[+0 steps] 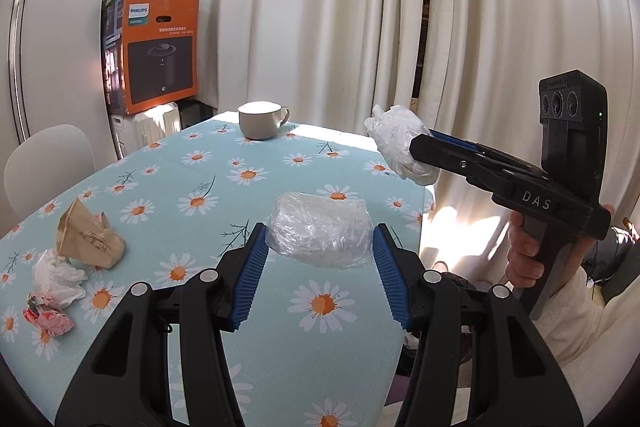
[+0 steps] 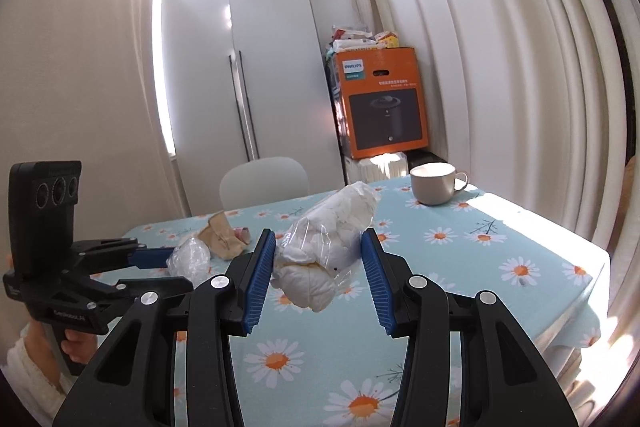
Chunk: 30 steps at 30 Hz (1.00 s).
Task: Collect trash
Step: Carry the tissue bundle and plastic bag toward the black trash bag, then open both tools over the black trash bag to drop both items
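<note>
Both grippers were held above the table point(image 1: 132, 155). The left gripper point(image 1: 320, 247) clamped a clear plastic wad point(image 1: 320, 229) over the near edge. The right gripper point(image 2: 318, 247), tilted slightly downward, gripped a white bagged wad point(image 2: 332, 243) over the right edge.

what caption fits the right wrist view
Right gripper lifts a plastic-wrapped tissue wad above the daisy tablecloth.

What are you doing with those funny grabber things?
A person is clearing trash off the flowery table with a grabber in each hand. The left gripper holds a clear plastic wad, and the right gripper holds a white plastic bundle, both lifted above the table. A crumpled brown paper cup, a white tissue and a pink wrapper lie on the table, far from the mug.
</note>
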Available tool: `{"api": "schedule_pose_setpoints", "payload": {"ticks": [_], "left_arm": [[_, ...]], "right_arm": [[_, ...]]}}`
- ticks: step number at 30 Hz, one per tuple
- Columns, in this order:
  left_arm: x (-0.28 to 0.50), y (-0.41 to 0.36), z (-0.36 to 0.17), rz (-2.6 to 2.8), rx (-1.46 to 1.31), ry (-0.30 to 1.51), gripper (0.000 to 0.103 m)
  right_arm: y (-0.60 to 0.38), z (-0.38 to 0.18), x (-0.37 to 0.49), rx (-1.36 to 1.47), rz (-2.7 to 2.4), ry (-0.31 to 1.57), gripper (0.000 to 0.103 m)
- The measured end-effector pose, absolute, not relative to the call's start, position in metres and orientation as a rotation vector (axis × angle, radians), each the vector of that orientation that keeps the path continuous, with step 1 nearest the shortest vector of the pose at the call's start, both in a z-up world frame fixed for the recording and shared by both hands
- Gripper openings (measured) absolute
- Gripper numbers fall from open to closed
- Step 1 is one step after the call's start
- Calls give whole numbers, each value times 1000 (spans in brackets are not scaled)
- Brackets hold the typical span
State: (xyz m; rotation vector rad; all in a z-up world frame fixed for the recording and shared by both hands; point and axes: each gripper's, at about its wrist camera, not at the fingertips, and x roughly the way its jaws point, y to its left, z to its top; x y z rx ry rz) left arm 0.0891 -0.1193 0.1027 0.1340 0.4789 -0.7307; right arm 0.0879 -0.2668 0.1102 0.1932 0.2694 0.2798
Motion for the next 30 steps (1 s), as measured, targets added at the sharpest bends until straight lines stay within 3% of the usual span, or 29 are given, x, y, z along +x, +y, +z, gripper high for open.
{"api": "schedule_pose_setpoints", "payload": {"ticks": [26, 28, 29, 30], "left_arm": [[61, -309, 47, -1143, 439, 632, 55], [63, -317, 43, -1164, 433, 636, 57], [65, -320, 42, -1166, 429, 636, 69], [65, -321, 43, -1163, 419, 631, 77]], "right_arm": [[-409, -11, -19, 255, -110, 542, 42], [-415, -24, -18, 271, -123, 574, 44], [-418, -30, -20, 280, -137, 590, 49], [-422, -36, -20, 288, -150, 607, 70]]}}
